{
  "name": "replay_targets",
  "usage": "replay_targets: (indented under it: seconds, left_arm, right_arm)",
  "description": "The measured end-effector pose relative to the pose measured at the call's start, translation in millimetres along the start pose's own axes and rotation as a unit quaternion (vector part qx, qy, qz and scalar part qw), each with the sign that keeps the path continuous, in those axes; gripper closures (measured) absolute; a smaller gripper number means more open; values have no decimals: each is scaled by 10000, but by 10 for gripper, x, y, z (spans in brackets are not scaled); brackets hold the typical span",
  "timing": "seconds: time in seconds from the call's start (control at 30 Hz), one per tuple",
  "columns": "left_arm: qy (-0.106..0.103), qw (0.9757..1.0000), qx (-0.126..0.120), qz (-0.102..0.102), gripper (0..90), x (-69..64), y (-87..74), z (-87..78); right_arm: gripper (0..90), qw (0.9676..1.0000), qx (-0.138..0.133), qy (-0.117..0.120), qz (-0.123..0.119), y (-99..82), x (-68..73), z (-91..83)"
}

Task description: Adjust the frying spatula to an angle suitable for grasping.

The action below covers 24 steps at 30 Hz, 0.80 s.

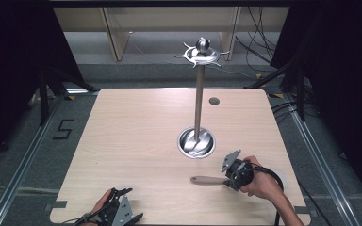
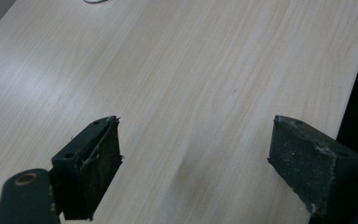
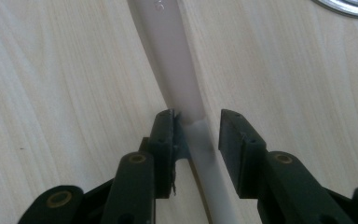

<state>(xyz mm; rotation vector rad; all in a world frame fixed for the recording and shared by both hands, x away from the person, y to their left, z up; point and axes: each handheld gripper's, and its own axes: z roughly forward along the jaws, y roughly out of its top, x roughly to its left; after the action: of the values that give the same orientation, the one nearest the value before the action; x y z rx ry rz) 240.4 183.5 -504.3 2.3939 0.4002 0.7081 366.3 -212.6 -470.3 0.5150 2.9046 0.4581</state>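
right hand-held gripper (image 3: 196, 128): jaws narrowed astride spatula handle (image 3: 177, 70), one pad touching, not clamped | spatula flat on counter (image 1: 136, 141), long axis running straight ahead | left hand-held gripper (image 2: 193, 158): wide open, empty, farther away

Both hand-held grippers are black; the left gripper (image 1: 122, 207) carries a grey three-cornered plate on top, as does the right gripper (image 1: 233, 176), from which a black cable loops back along the forearm; each jaw is a black block faced with a dark, scuffed pad, frayed at the edges, on black links pinned with brass-coloured rivets; small screw holes dot the jaw tops.
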Motion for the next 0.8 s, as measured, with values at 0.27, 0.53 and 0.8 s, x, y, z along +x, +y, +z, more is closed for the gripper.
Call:
replay_targets:
  seconds: [0.27, 0.53, 0.8]
  left_arm:
    - [-71, 10000, -7, -9, 157, -1, 1, 9]
    - [-83, 10000, -3, -10, 157, -1, 1, 13]
    - [53, 10000, -46, -3, 157, -11, -1, 16]
  right_arm:
    - [668, 9996, 226, 147, 12, 32, -26, 52]
    - [694, 9984, 441, 320, -125, 76, -69, 93]
    - [731, 9924, 994, 389, -610, 221, -110, 123]
